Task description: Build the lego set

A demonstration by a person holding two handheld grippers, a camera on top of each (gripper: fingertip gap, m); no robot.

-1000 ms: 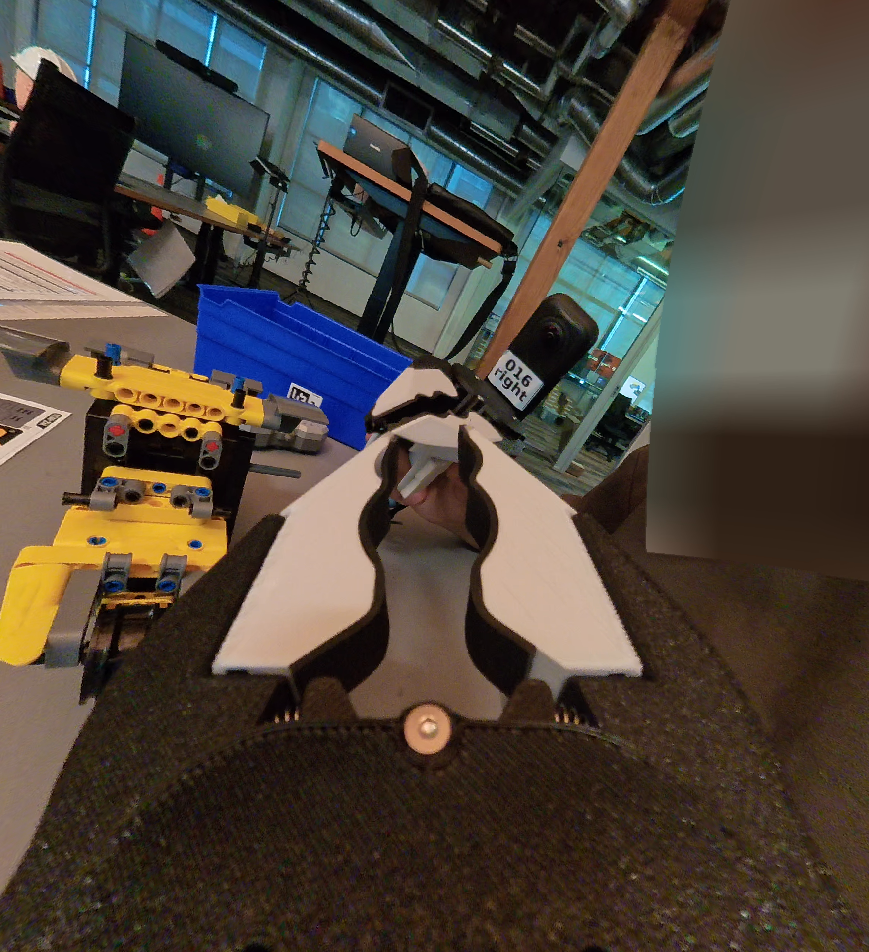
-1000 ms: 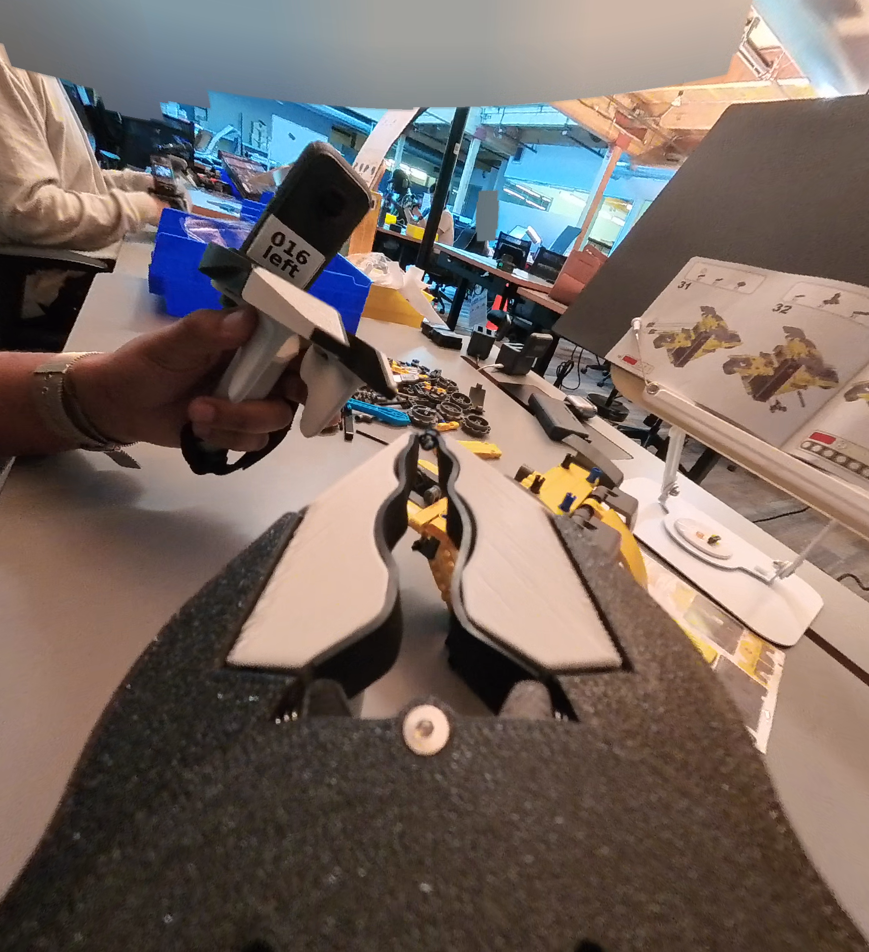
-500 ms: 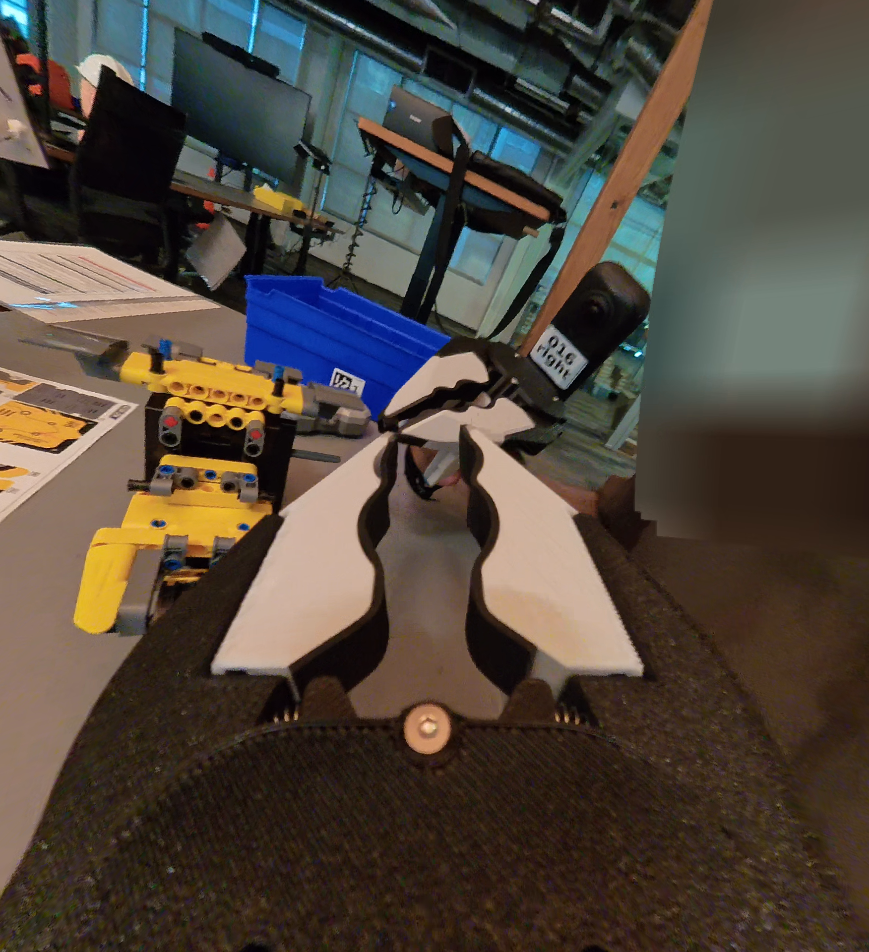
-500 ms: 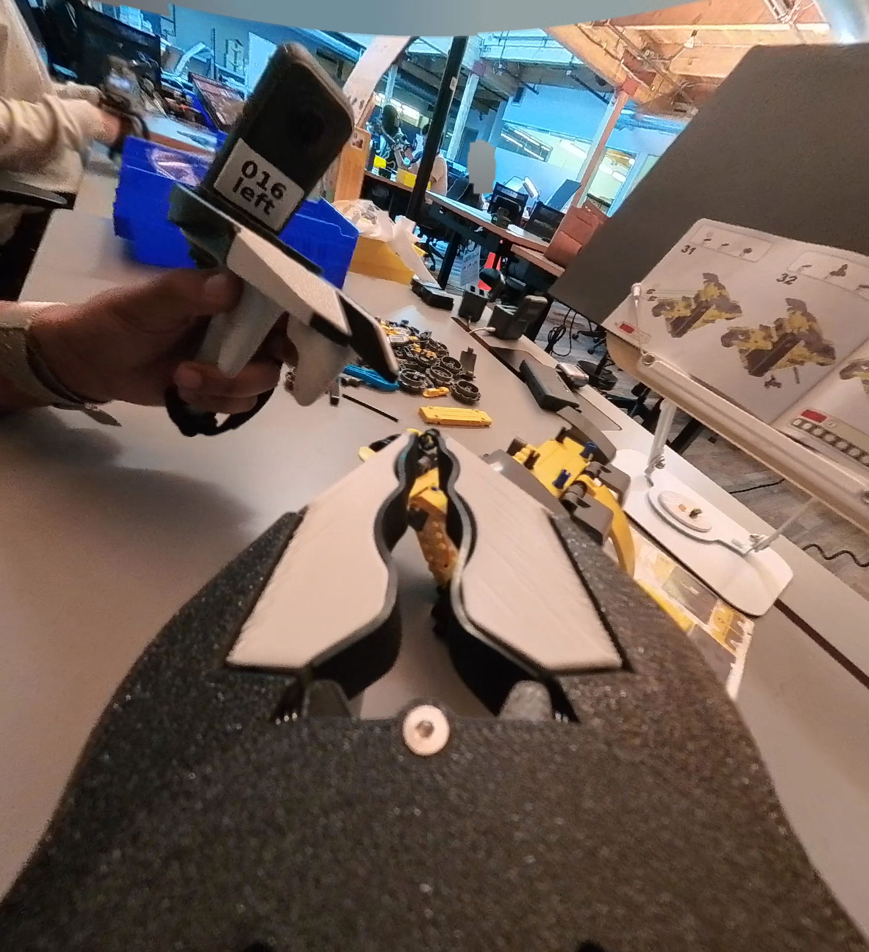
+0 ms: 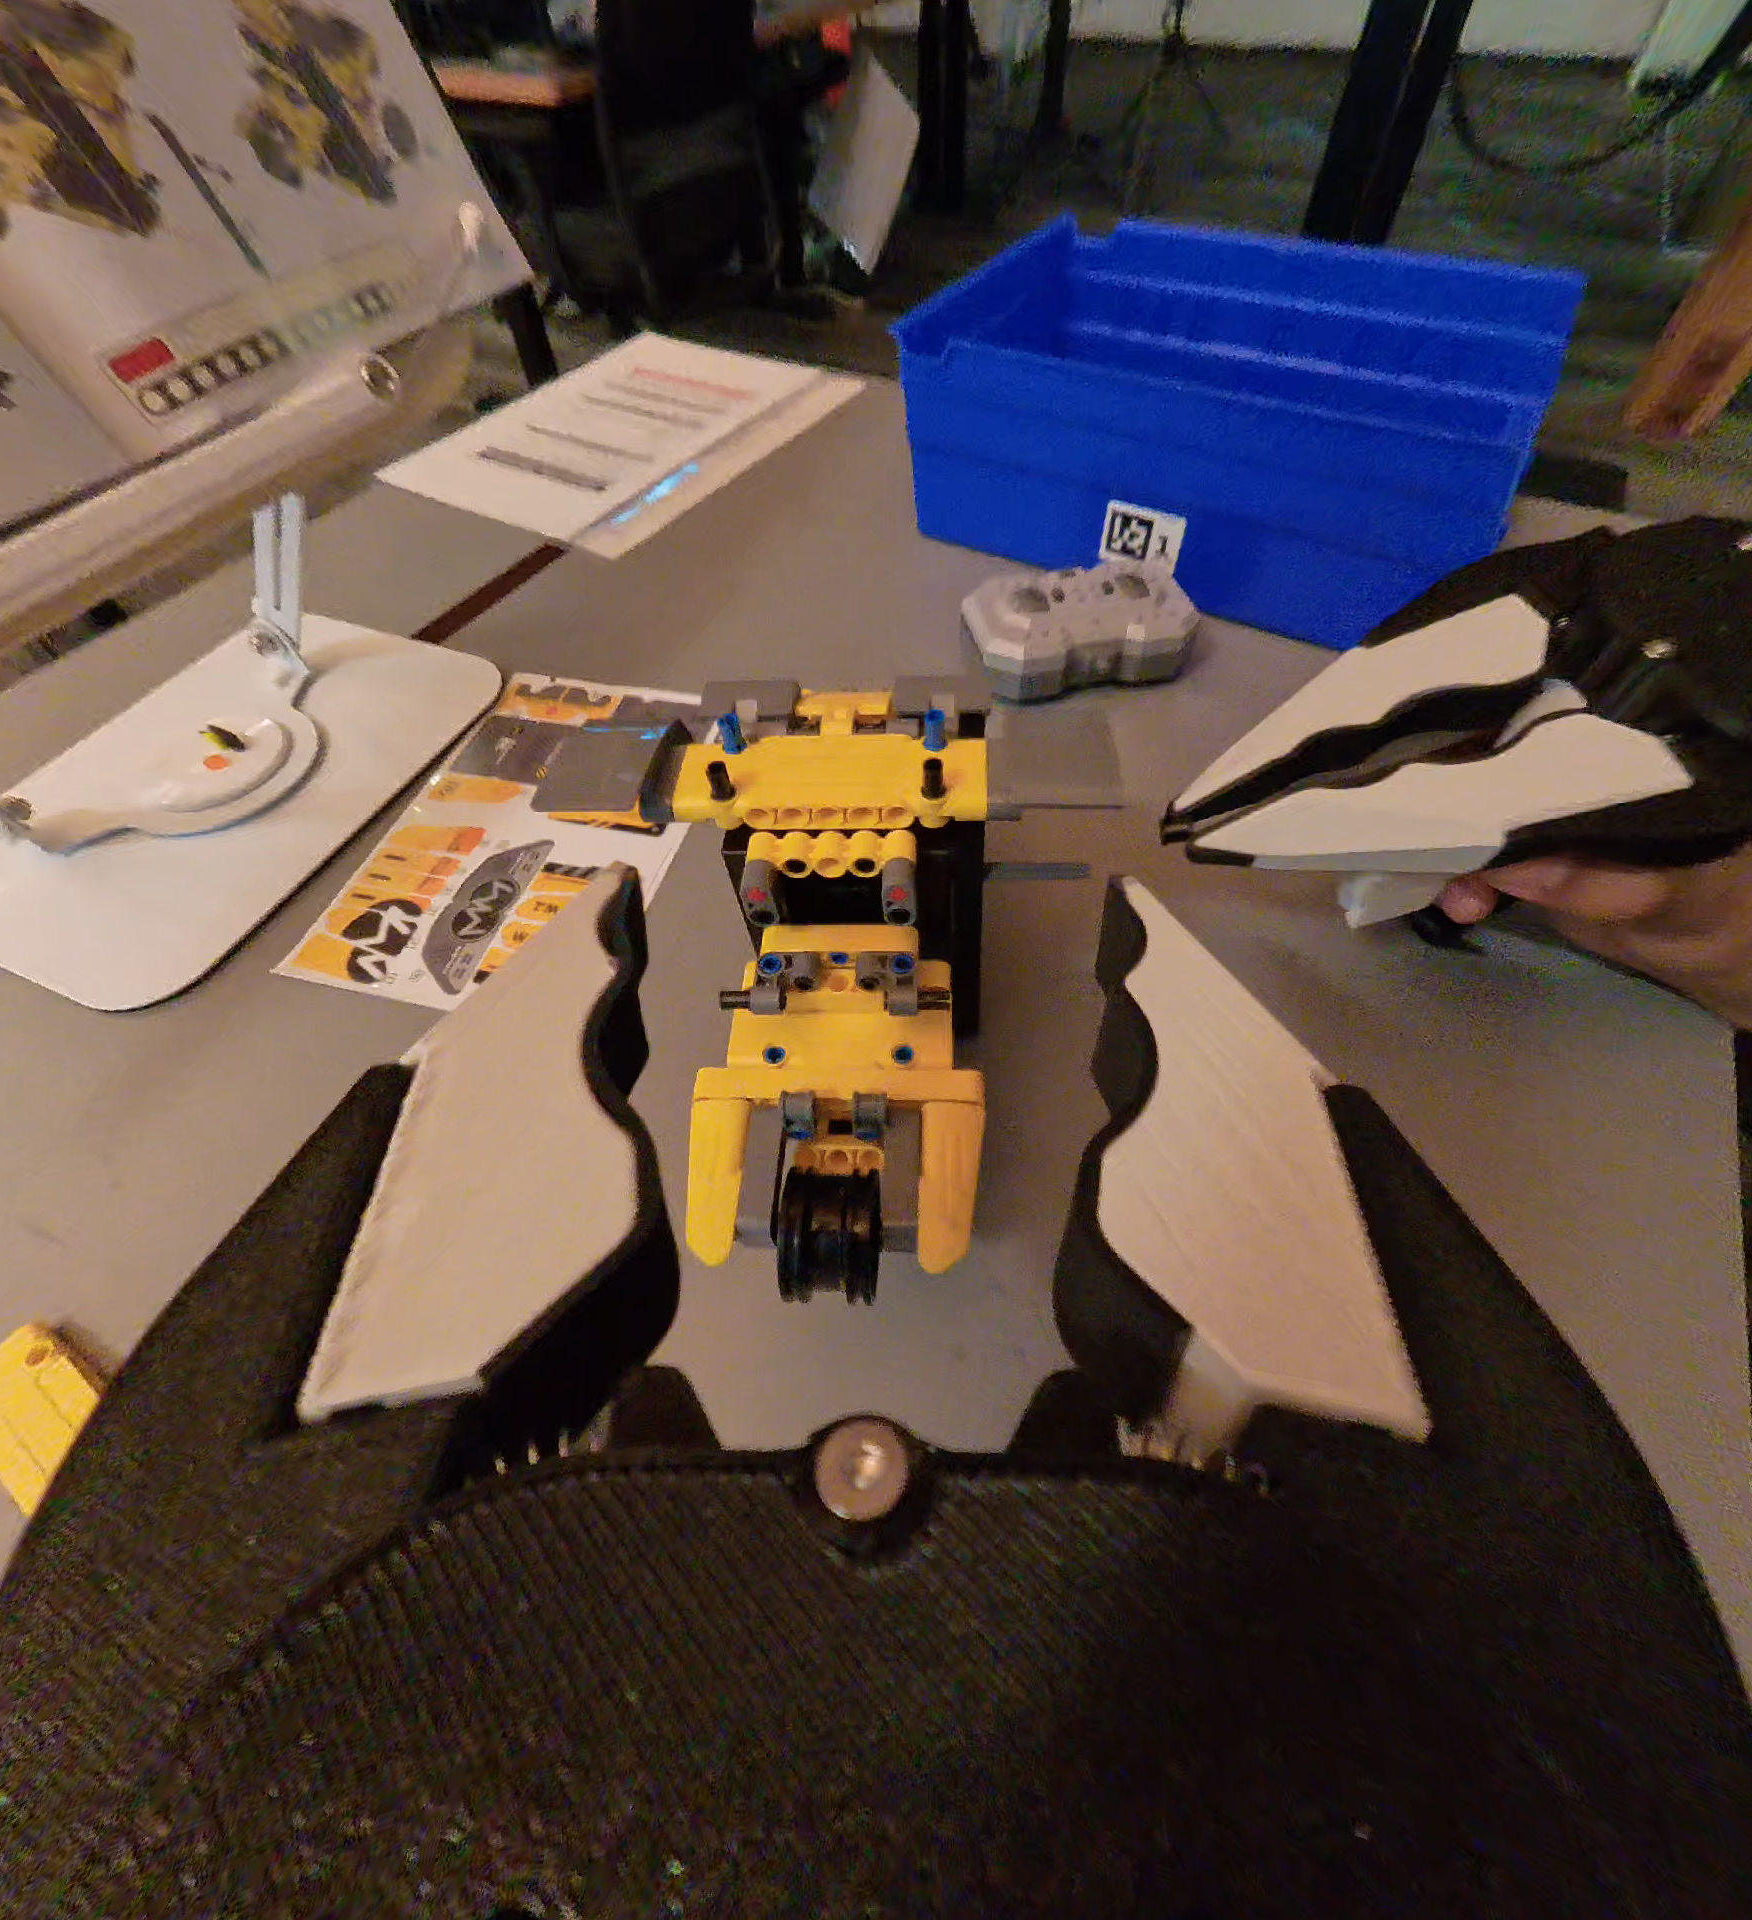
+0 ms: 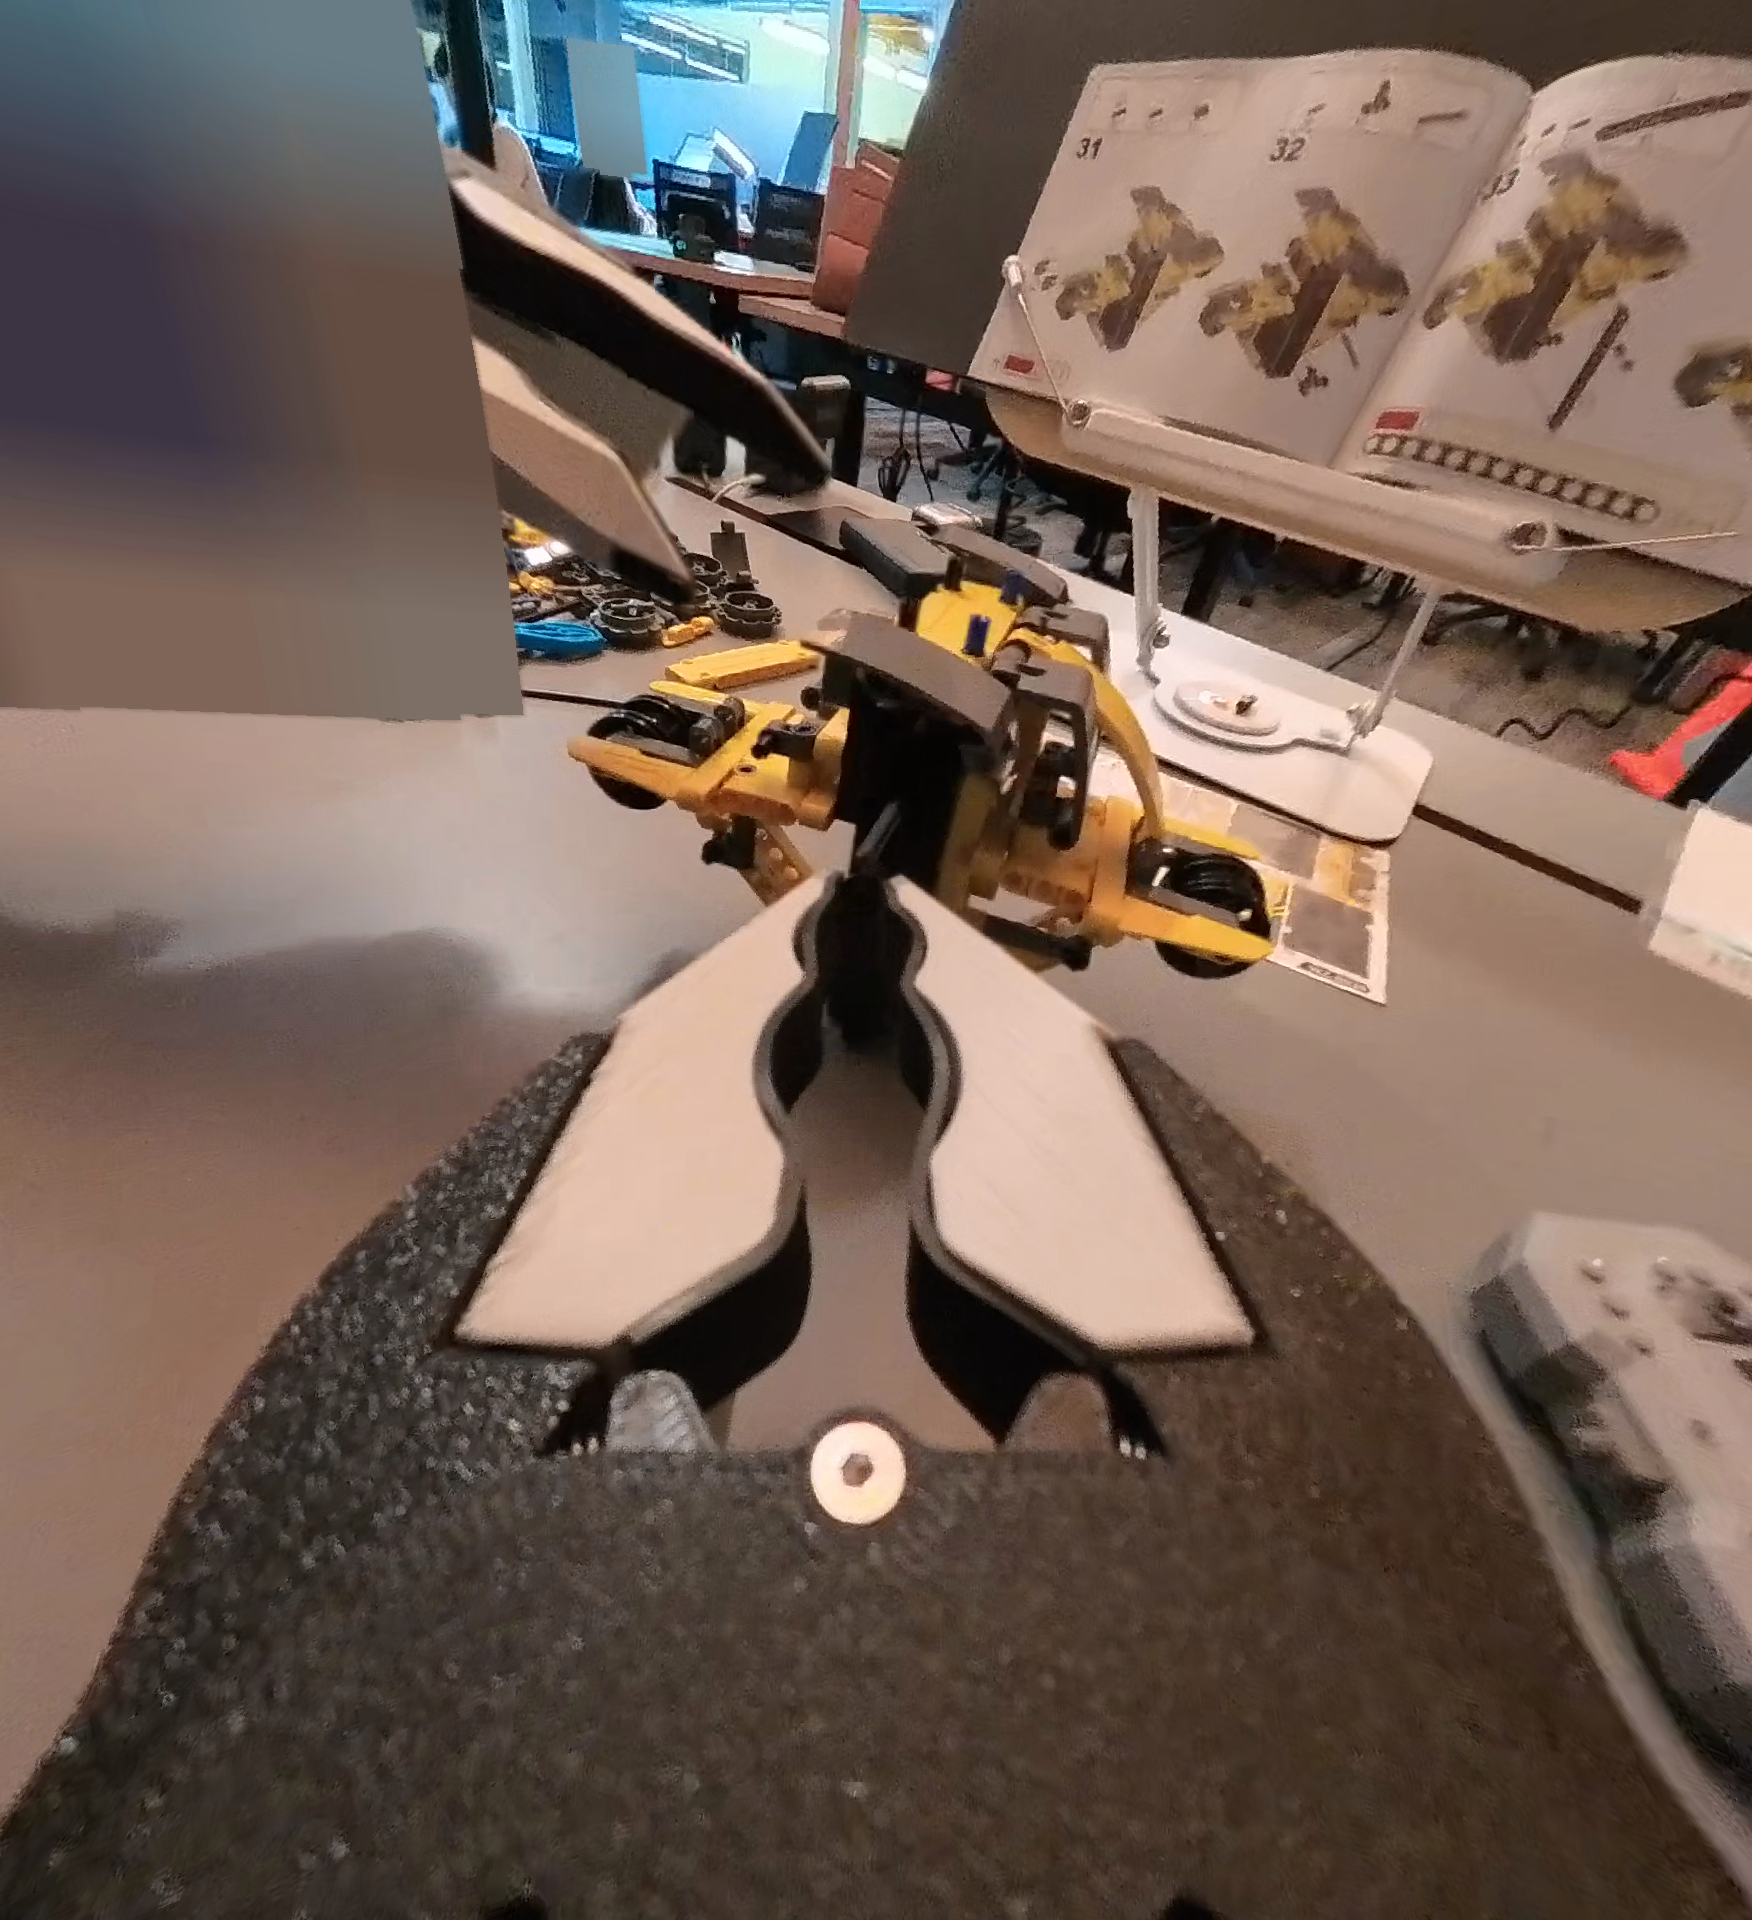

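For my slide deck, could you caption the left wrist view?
Open left gripper straddles yellow-and-black brick vehicle model; shut right gripper alongside.

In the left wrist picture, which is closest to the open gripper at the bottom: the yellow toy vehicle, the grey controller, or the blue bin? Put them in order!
From the left gripper:
1. Yellow brick vehicle, between its fingers.
2. Grey controller, behind the vehicle, to the right.
3. Blue bin, farthest back, right.

Yellow-and-black brick model (image 5: 836, 997), blue bin (image 5: 1236, 416), grey table (image 5: 176, 1122), white-and-black left tool (image 5: 867, 914).
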